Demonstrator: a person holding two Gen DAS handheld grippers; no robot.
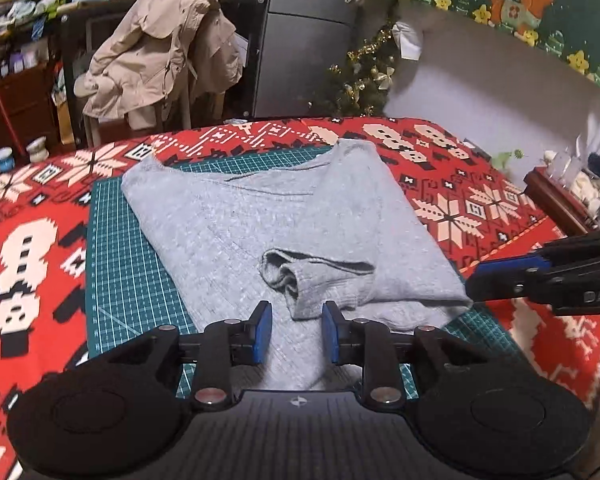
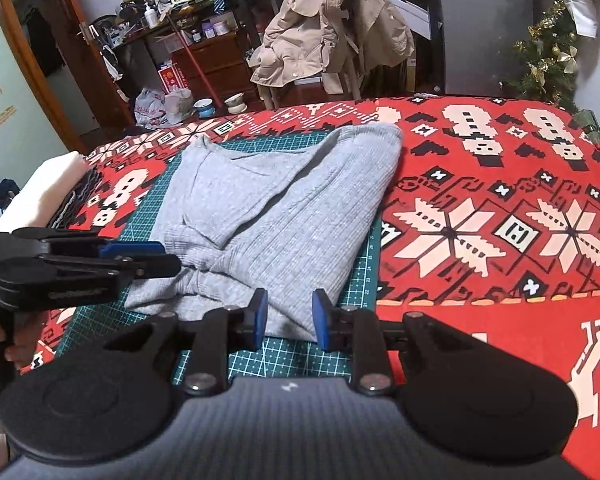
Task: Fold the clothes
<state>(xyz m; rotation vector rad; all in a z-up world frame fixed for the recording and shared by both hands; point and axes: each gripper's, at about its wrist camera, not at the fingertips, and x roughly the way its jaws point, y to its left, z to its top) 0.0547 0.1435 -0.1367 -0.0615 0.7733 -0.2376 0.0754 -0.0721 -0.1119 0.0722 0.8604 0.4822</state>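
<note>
Garment: grey ribbed knit top (image 1: 260, 216), partly folded, lying on a green gridded cutting mat (image 1: 132, 280).
Cover: red patterned cloth (image 1: 32, 248) under the mat.
Left gripper (image 1: 296, 332): jaws apart, gripping nothing, above the top's near edge.
Right gripper (image 2: 288, 324): jaws apart, empty, over the near corner.

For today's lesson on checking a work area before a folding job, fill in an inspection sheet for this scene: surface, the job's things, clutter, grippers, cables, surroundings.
Surface: green cutting mat lying on a red patterned cloth.
Job's things: grey ribbed garment, partly folded on the mat, one sleeve cuff bunched on top at the near edge.
Clutter: white foam block at the cloth's edge.
Grippers: left gripper jaws apart over the near hem, pressing nothing; right gripper jaws apart at the garment's near corner, gripping nothing.
Cables: nothing seen.
Surroundings: beige coat draped over a chair, small decorated tree, crowded shelves.
</note>
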